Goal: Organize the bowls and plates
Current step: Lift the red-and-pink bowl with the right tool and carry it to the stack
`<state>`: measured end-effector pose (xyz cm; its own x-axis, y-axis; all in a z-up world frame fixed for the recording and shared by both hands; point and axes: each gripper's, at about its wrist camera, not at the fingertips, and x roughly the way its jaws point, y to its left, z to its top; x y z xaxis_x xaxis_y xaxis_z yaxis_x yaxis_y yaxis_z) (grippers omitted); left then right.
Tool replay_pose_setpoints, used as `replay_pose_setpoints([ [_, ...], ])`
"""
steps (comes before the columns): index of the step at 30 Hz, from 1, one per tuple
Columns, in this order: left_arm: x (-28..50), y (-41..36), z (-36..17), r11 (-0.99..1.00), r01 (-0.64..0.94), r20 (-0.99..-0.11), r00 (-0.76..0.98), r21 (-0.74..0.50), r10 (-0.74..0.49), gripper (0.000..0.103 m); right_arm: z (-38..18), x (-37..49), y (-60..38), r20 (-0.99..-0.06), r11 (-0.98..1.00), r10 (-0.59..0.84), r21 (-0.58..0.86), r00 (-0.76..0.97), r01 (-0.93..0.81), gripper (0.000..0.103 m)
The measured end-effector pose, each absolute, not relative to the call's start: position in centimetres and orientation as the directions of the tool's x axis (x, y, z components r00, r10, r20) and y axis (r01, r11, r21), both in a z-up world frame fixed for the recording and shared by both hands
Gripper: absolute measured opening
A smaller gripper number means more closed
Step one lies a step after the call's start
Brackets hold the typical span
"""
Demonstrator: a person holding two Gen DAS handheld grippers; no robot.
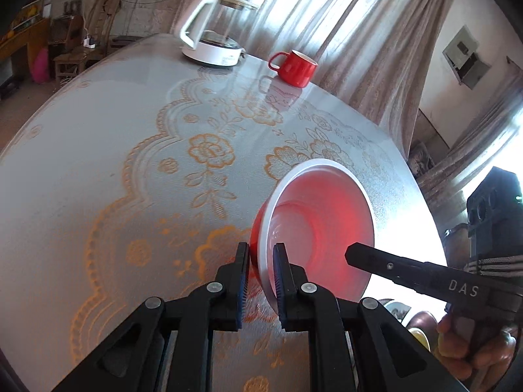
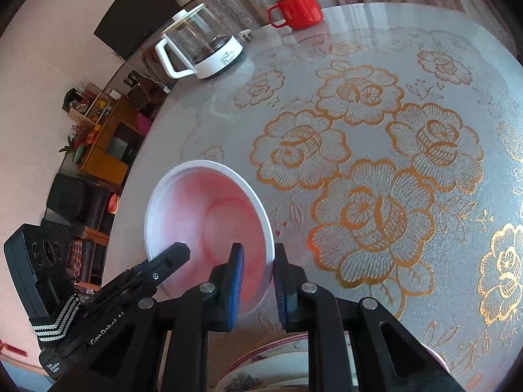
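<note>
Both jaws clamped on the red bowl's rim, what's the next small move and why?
Probably carry the red bowl toward the patterned plate at the near table edge and lower it there. Left gripper and right gripper each pinch opposite sides of its white rim, so the grasp looks secure. The bowl appears tilted off the table, and the plate looks like the nearest stacking spot.

Translucent red plastic bowl, glossy red ceramic mug, clear glass kettle, shiny floral table cover.
</note>
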<state>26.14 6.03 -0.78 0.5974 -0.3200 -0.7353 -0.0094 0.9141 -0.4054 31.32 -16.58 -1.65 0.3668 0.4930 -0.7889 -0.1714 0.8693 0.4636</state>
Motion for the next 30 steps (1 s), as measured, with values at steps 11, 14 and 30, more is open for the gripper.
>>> replay_pose_setpoints([
  [11,19.0,10.0,-0.6,0.906,-0.089,-0.722,0.638,-0.414,-0.268,0.015,-1.1,27.2,-10.9,-0.802,0.843,0.525,0.443,0.284,-0.306,0.017],
  [14,16.9,11.0,-0.8,0.898,-0.098,-0.717,0.642,-0.429,-0.272,0.015,-1.0,25.3,-9.8,-0.805,0.831,0.53,0.431,0.267,-0.351,0.017],
  [30,9.1,11.8,-2.2,0.908,-0.129,-0.719,0.659,-0.4,-0.222,0.015,-0.8,16.7,-6.4,-0.83,0.803,0.506,0.354,0.234,-0.479,0.019],
])
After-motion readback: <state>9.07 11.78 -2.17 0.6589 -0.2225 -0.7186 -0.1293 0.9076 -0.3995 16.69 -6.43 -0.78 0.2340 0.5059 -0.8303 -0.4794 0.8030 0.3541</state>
